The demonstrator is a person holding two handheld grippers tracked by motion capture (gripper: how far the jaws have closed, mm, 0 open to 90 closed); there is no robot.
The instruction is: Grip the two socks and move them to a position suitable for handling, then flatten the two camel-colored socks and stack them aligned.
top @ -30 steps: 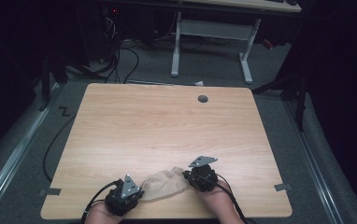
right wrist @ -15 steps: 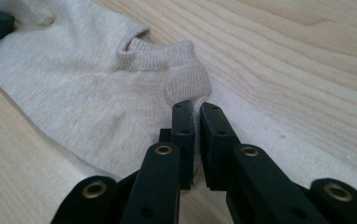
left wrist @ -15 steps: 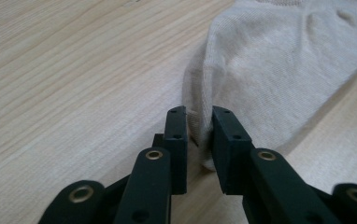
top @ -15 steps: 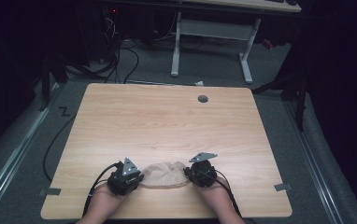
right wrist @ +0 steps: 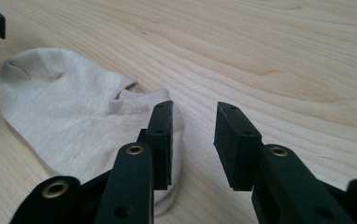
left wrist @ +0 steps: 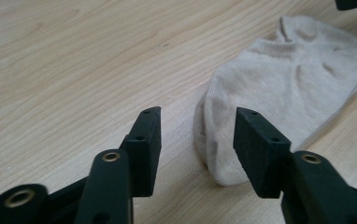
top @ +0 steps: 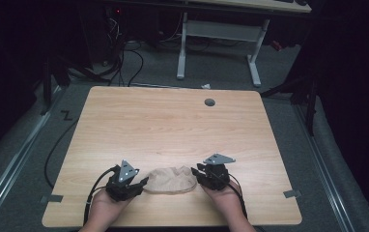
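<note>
Beige sock (top: 174, 179) flat at table (top: 173, 125) six o'clock edge, left gripper (left wrist: 197, 135) and right gripper (right wrist: 193, 140) jaws apart, just opened, nothing clamped, gripper views reveal ribbed cuff, high view both hands.

Light wooden table (top: 173, 125), pale grain running across it, a round grey cable port (top: 209, 102) near the far edge. One beige ankle sock (top: 172, 180) lies flat close to the near edge, spread out, its cuff opening facing the far side.
</note>
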